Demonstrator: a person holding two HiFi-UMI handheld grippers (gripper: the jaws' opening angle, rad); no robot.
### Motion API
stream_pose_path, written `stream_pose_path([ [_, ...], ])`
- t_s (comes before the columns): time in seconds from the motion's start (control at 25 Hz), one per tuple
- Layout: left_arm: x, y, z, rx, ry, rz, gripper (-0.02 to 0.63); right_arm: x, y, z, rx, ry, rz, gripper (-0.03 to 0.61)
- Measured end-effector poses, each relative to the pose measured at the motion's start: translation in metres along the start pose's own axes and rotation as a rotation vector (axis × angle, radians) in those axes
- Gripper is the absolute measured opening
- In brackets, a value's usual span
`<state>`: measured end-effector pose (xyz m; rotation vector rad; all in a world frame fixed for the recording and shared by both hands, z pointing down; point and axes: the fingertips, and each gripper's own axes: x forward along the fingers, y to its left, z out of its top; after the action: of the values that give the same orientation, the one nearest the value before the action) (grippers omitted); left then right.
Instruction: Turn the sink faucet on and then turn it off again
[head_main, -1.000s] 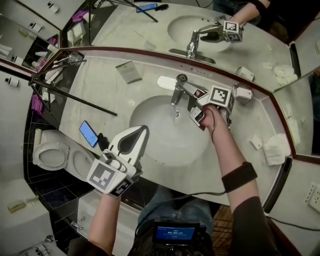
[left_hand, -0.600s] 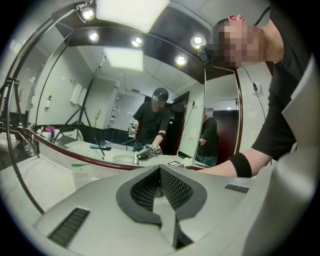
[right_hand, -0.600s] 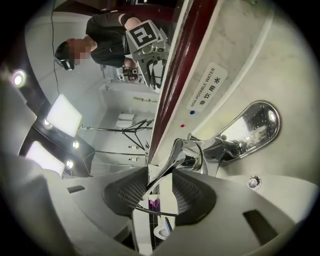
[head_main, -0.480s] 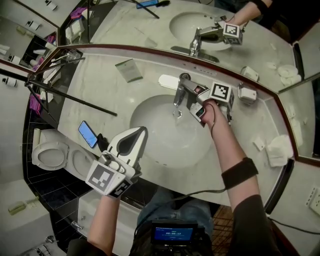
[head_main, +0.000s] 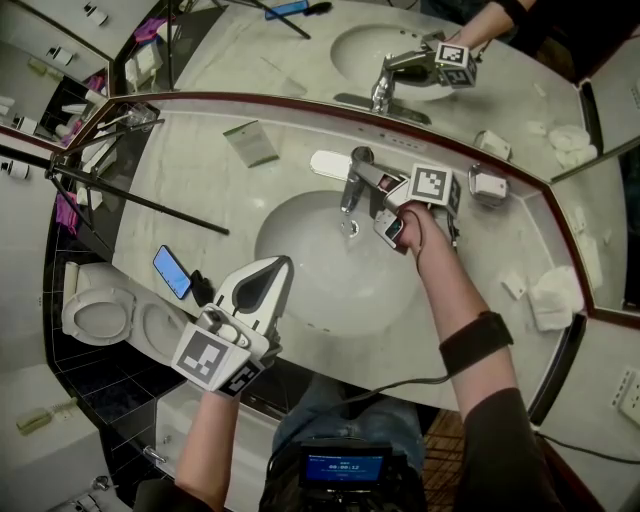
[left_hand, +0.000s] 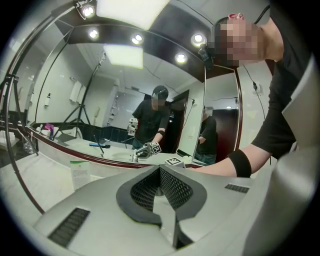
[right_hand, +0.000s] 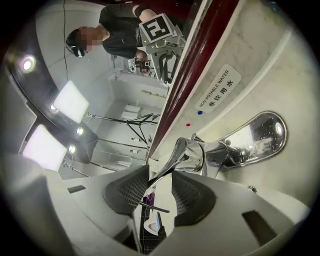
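The chrome faucet (head_main: 352, 182) stands at the back of the white sink (head_main: 300, 300), with its lever handle (head_main: 383, 180) reaching right. My right gripper (head_main: 391, 205) holds that handle: its jaws have just been closing, and in the right gripper view both pads press the lever (right_hand: 181, 156) near their tips (right_hand: 160, 184). The spout (right_hand: 250, 142) juts right beyond it. I cannot make out a stream of water. My left gripper (head_main: 270, 272) hovers shut and empty over the sink's front rim, its jaws (left_hand: 160, 189) pointing at the mirror.
A phone (head_main: 172, 272) lies left of the sink beside a black tripod leg (head_main: 140, 200). A card (head_main: 251, 143), a white soap dish (head_main: 328, 163), a small white box (head_main: 488, 186) and folded towels (head_main: 555, 297) sit along the mirror. A toilet (head_main: 90, 312) stands lower left.
The right gripper's jaws have drawn in onto the faucet handle and the hand has rolled slightly. The left gripper has stayed where it was.
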<state>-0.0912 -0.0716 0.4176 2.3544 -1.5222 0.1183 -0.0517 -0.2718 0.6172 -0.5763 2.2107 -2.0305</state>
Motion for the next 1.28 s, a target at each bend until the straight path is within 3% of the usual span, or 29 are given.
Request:
stream_pose_path([
  [0.32, -0.002, 0.004, -0.001, 0.000, 0.002, 0.009, 0.000, -0.001, -0.023, -0.030, 0.001, 0.040, -0.002, 0.151],
  [0.68, -0.007, 0.005, -0.003, -0.001, 0.004, 0.017, 0.000, -0.003, -0.025, -0.026, -0.051, 0.032, -0.061, 0.151],
  [0.84, -0.016, 0.007, -0.007, 0.037, -0.004, 0.031, 0.000, -0.004, -0.023, -0.025, -0.080, 0.041, -0.104, 0.152],
  [0.92, -0.016, -0.003, 0.000, 0.018, -0.010, 0.022, 0.000, -0.008, -0.022, -0.024, -0.087, 0.039, -0.115, 0.147],
  [1.04, -0.018, -0.015, 0.004, -0.001, -0.016, 0.019, 0.000, -0.018, -0.019, -0.027, -0.088, 0.029, -0.115, 0.106],
  [1.28, -0.033, -0.022, -0.002, 0.035, -0.036, 0.043, 0.000, -0.056, 0.003, -0.031, -0.119, 0.011, -0.098, 0.101],
])
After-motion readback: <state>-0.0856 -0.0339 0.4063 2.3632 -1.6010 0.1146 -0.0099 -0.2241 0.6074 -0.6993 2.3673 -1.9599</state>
